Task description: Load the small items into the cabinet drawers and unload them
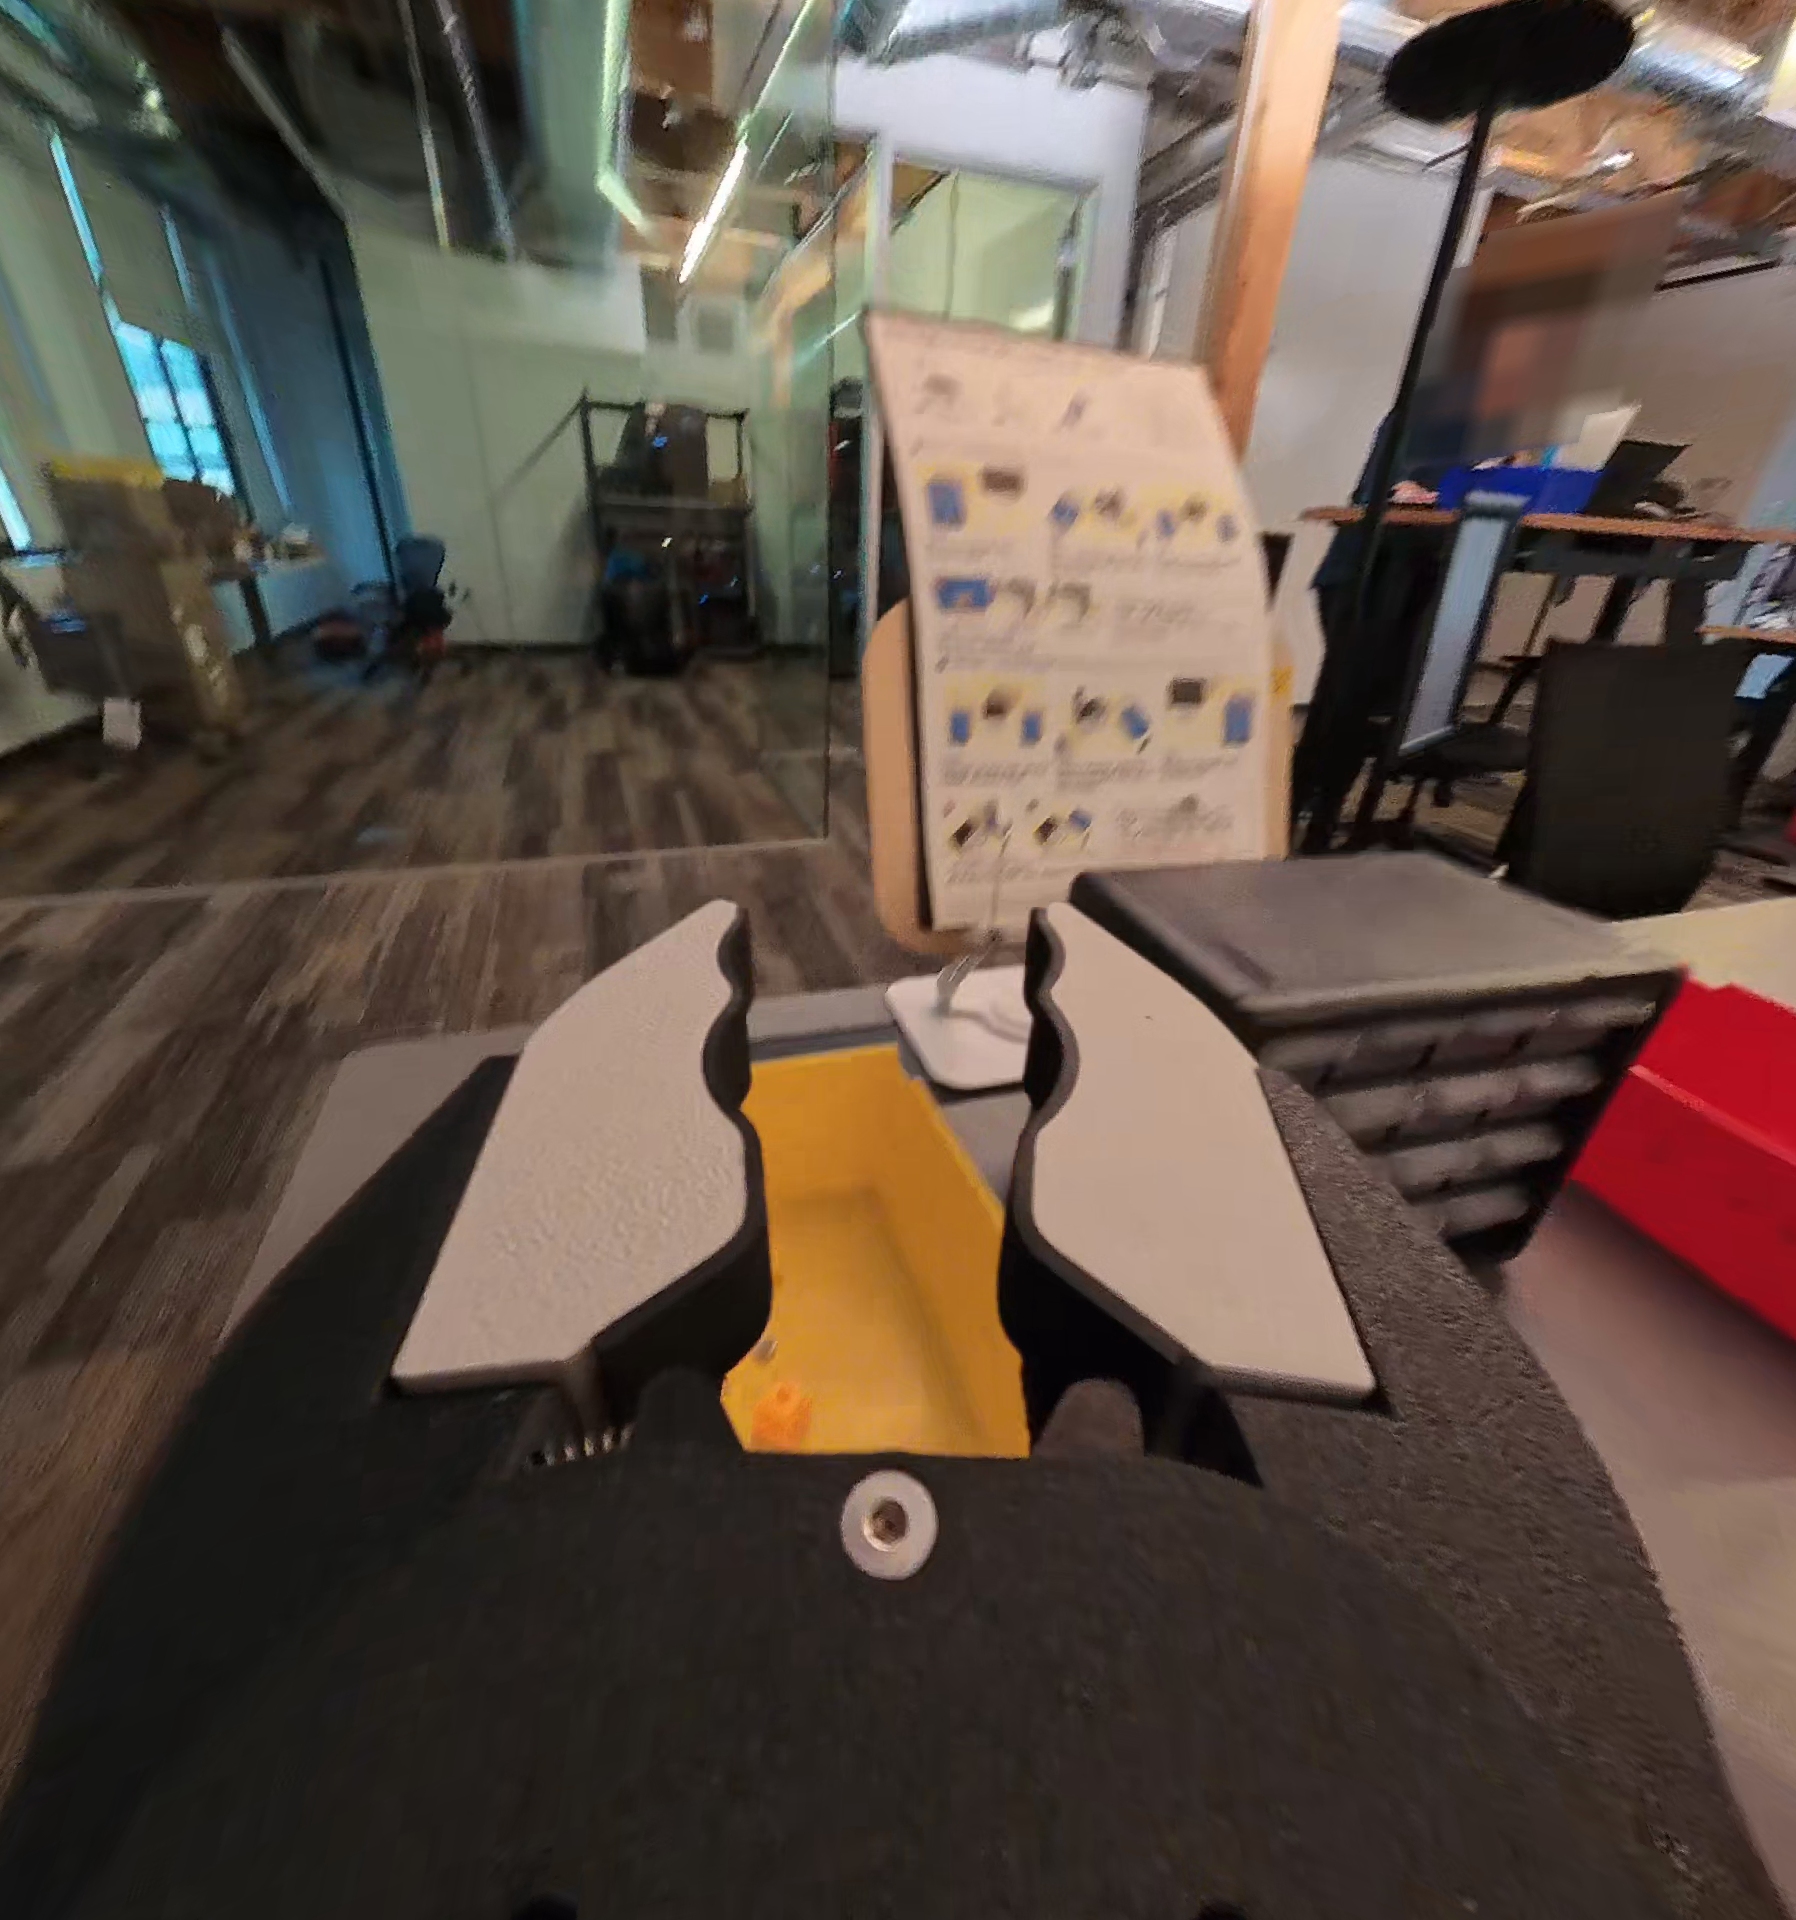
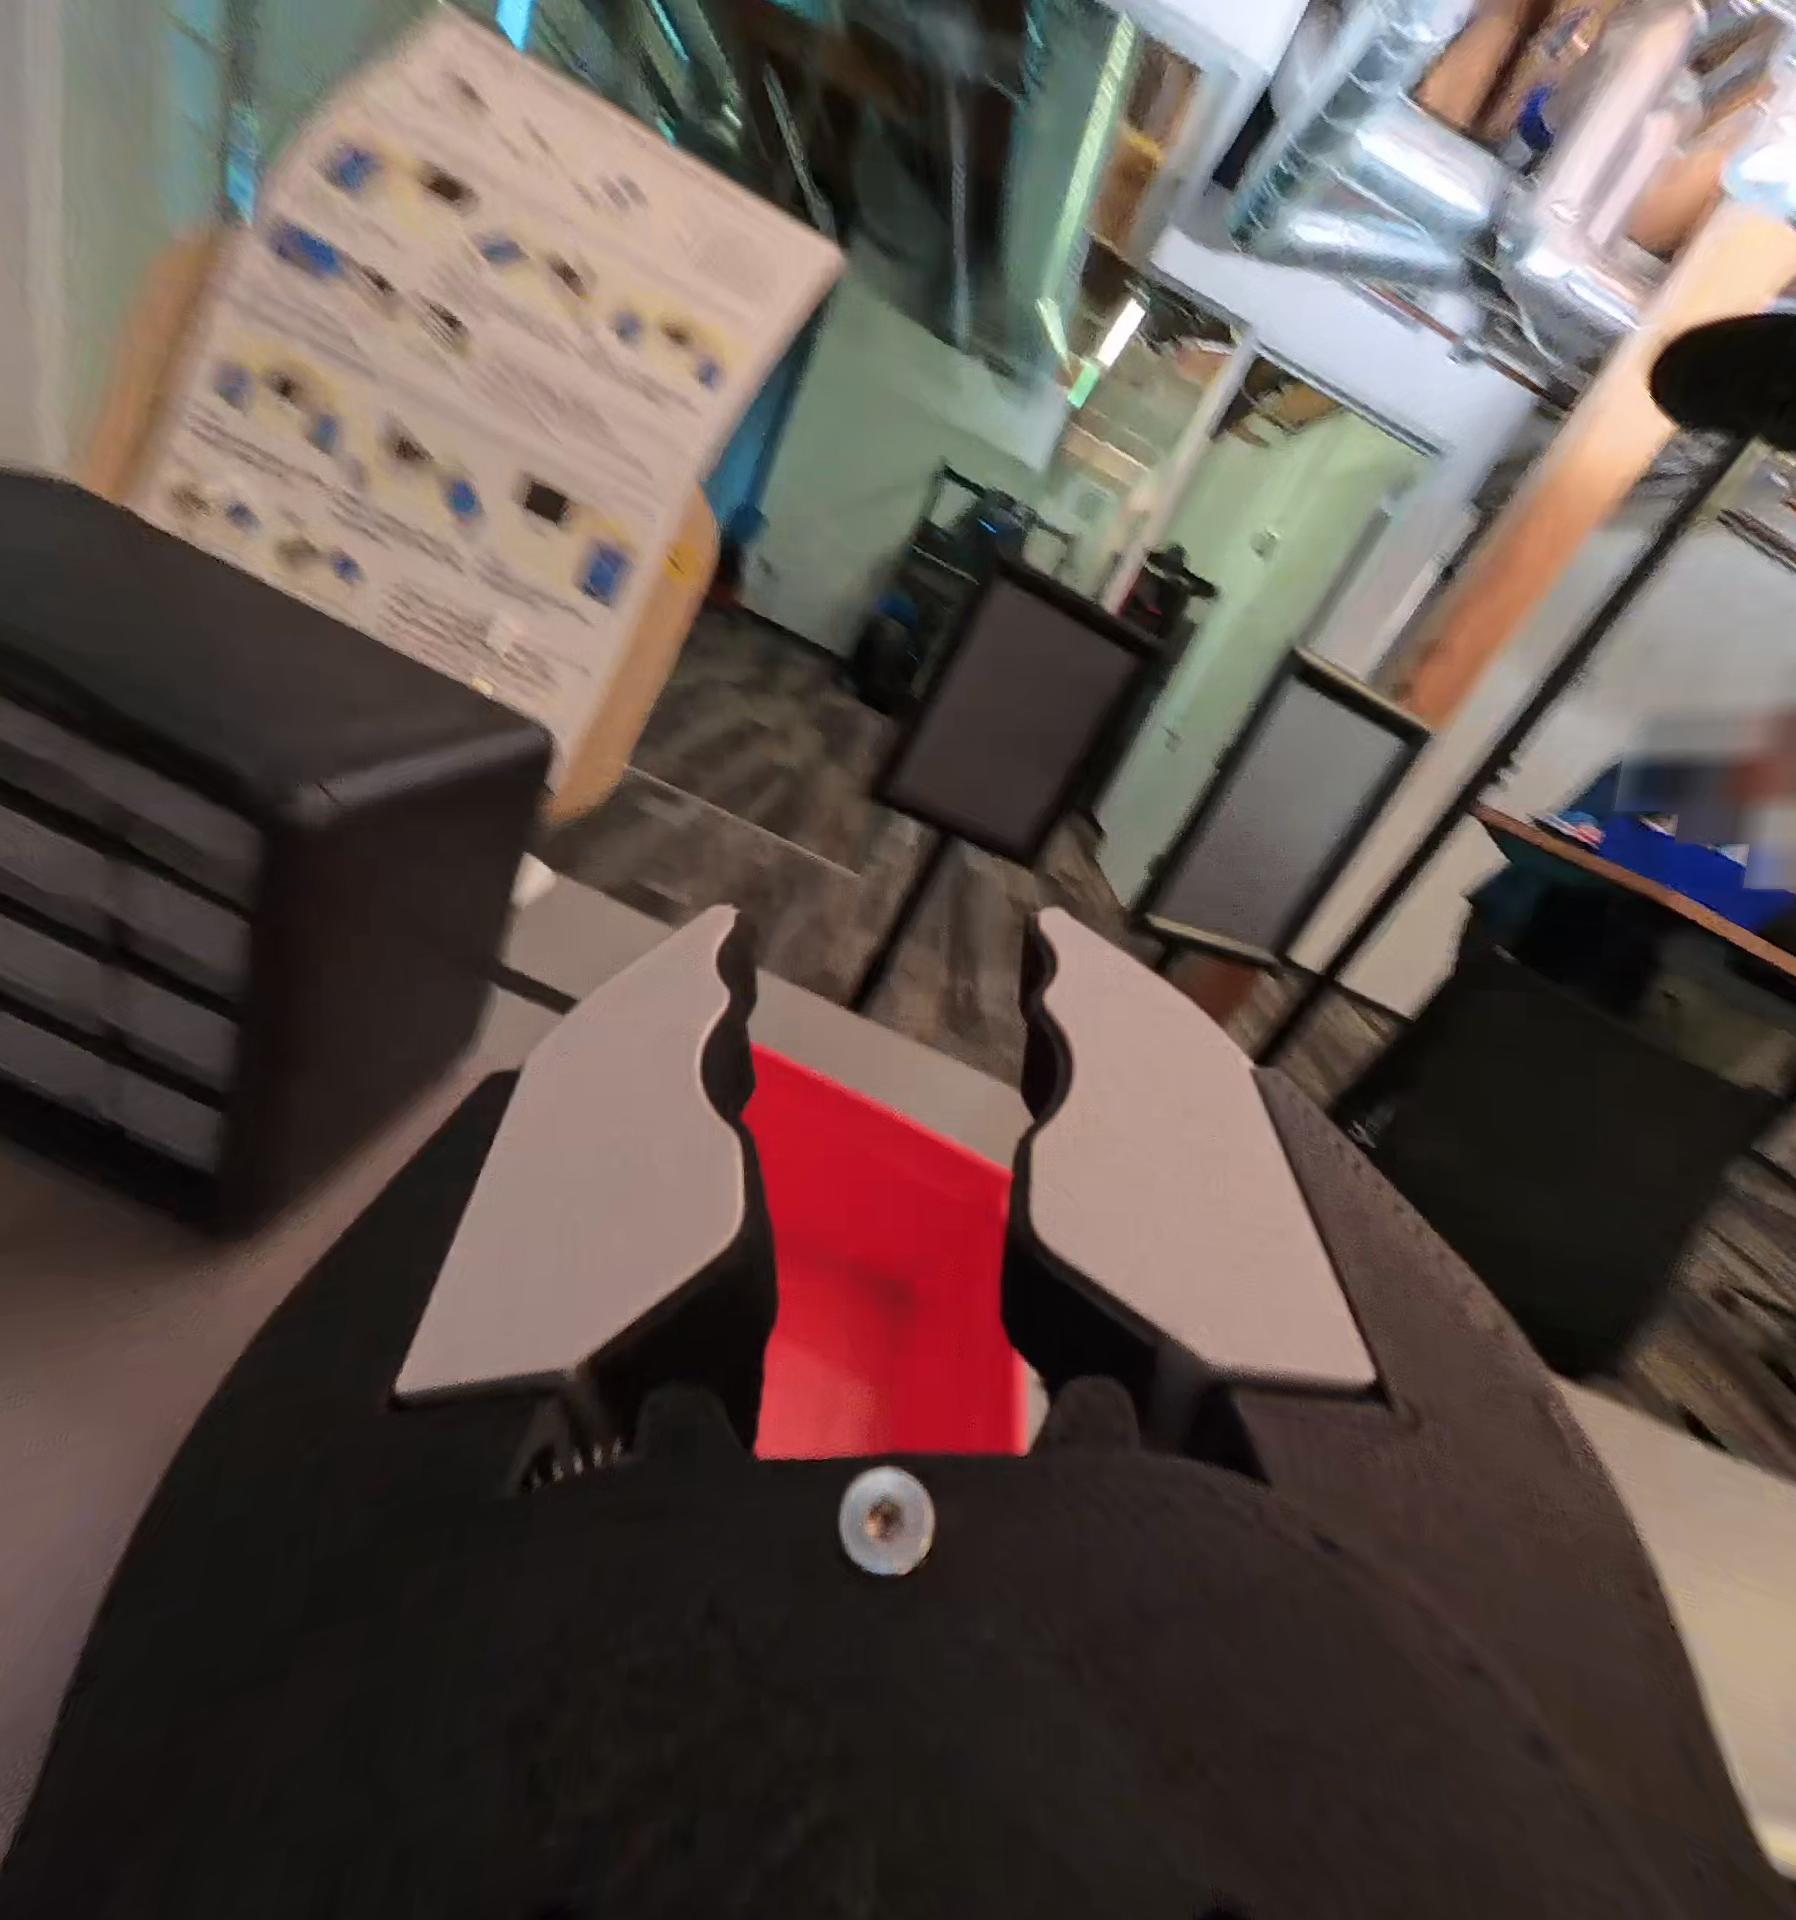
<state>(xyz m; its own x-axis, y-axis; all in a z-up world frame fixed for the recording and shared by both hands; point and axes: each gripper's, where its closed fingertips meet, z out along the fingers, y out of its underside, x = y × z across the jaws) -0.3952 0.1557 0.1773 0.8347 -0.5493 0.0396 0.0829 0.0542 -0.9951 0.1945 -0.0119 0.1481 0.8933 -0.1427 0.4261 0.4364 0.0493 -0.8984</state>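
— While both grippers hang above the bins, which step are we in?
— Picking, I judge. The left gripper has its jaws wide and empty over the yellow bin, where a small orange item and a tiny metal piece lie near the close end.
— And the right gripper?
— Also wide, holding nothing, over the red bin; what lies inside is too blurred to tell.
— The cabinet?
— Between the bins, farther back, drawers seemingly all closed. Next likely calls for lowering the left gripper onto the orange item.
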